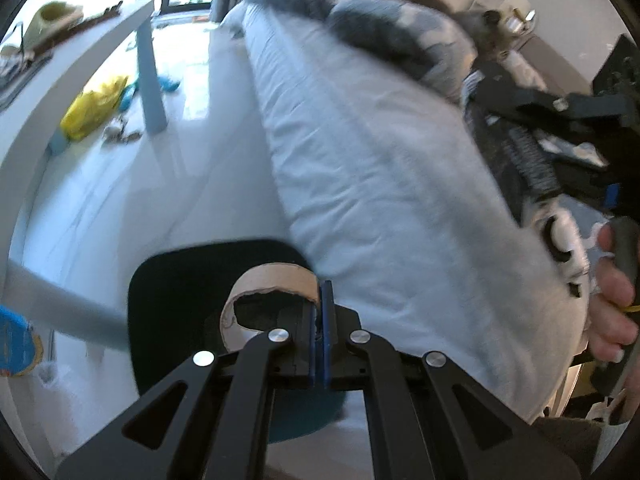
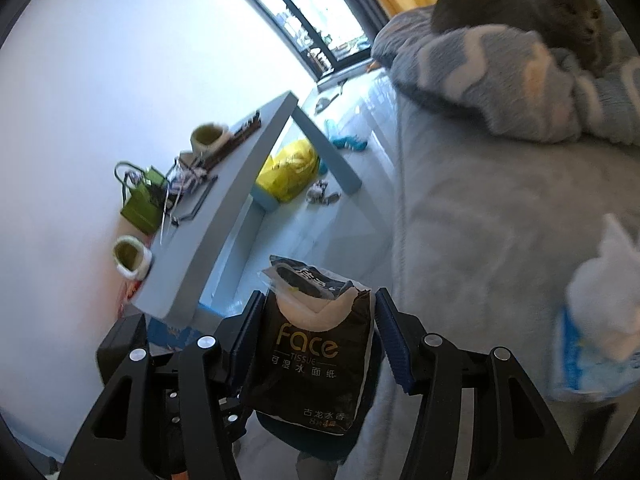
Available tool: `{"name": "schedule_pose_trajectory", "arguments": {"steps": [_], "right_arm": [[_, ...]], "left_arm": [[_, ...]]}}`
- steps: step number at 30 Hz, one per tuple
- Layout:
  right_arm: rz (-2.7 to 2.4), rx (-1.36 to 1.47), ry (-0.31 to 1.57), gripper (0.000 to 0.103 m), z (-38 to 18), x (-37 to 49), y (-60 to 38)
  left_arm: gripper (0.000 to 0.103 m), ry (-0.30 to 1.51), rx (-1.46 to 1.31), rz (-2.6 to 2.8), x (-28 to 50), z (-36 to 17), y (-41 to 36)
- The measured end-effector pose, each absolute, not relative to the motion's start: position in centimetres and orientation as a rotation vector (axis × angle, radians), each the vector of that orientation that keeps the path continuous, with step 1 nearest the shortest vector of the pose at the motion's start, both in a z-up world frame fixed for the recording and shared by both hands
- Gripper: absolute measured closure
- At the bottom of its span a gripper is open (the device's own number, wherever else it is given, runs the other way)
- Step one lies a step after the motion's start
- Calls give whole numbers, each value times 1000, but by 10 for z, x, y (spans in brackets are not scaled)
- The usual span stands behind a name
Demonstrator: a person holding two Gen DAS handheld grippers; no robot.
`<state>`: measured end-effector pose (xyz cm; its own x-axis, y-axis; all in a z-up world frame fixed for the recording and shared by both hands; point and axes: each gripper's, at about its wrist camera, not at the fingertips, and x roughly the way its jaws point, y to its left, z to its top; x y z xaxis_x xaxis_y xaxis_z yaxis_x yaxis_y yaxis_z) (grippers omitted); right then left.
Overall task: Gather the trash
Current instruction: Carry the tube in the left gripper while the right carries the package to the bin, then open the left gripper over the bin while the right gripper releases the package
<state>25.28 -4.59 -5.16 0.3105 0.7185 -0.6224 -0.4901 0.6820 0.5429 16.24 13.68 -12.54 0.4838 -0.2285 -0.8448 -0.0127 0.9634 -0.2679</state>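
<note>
My left gripper [image 1: 319, 300] is shut on the edge of a torn brown cardboard ring [image 1: 272, 280], held over a dark round bin [image 1: 176, 296] on the floor beside the bed. My right gripper [image 2: 316, 320] is shut on a black "Face" tissue pack [image 2: 312, 356], its blue pads pressing both sides; cream tissue sticks out of the torn top. The right gripper also shows at the right of the left wrist view, with a hand [image 1: 612, 308] on its handle.
A bed [image 1: 380, 168] with a grey sheet and patterned blanket [image 2: 500, 76] fills the right. A white desk [image 2: 224, 208] with slippers and a green bag stands left. A yellow bag [image 1: 96, 106] lies on the floor under the desk. A blue-white tissue pack [image 2: 592, 344] lies on the bed.
</note>
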Motion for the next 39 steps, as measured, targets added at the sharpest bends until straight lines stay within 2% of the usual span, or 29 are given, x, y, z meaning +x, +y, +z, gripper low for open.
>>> {"name": "schedule_pose_trajectory", "arguments": {"steps": [13, 15, 25, 27, 30, 34, 39], "right_arm": [[851, 100, 1103, 46, -89, 239, 40], [855, 79, 1127, 46, -96, 238, 50], [830, 5, 1204, 46, -128, 237, 91], [822, -11, 1220, 46, -136, 237, 98], [809, -29, 1240, 46, -146, 237, 105], [793, -52, 1261, 46, -158, 238, 112], [769, -92, 1296, 46, -174, 237, 122]], "left_arm": [[99, 1287, -288, -135, 141, -185, 176], [96, 1296, -282, -136, 138, -189, 183], [57, 1273, -266, -99, 127, -181, 211], [46, 1260, -260, -93, 125, -176, 215], [36, 1250, -266, -102, 122, -171, 220], [35, 1255, -263, -115, 119, -171, 222], [45, 1234, -241, -119, 115, -164, 223]]}}
